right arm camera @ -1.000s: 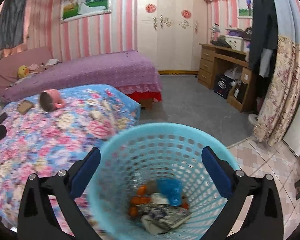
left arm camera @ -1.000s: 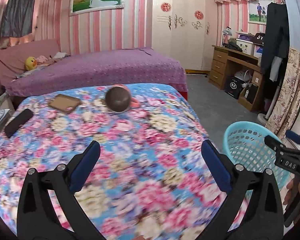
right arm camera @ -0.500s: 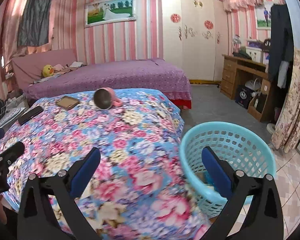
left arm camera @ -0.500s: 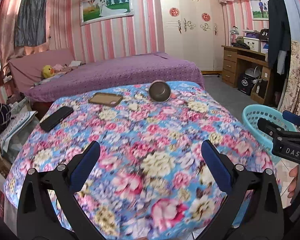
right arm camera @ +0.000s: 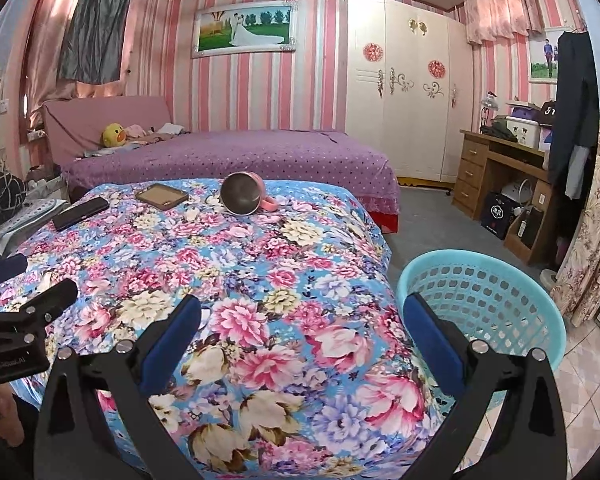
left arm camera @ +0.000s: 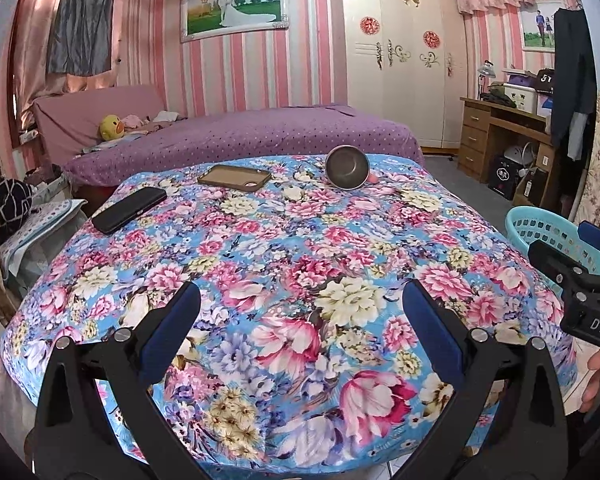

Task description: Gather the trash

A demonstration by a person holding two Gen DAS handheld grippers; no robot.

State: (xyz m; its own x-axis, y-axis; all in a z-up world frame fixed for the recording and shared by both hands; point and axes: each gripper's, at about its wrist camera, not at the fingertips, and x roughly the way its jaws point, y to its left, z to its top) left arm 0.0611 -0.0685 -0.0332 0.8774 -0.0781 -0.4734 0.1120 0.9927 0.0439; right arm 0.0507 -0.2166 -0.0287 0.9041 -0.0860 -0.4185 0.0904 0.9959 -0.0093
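Nearest in each wrist view are the grippers. The left gripper (left arm camera: pixel 300 320) has its jaws spread wide with nothing between them, held over the near edge of the worktop (left arm camera: pixel 284 256), which is covered in a blue and pink flowered cloth. The right gripper (right arm camera: pixel 302 322) is likewise wide apart and holds nothing; its left finger lies over the cloth and its right finger over the near rim of the basket (right arm camera: pixel 496 300). The light blue basket stands on the floor just beside the worktop's right edge; its contents cannot be seen from here. Farther back on the cloth lie a black phone (left arm camera: pixel 129 209) at the left, a brown phone case (left arm camera: pixel 234 177) beyond it, and a pink mug (left arm camera: pixel 348 168) tipped on its side, mouth toward the cameras. Behind the worktop stands a purple bed (left arm camera: pixel 252 136).
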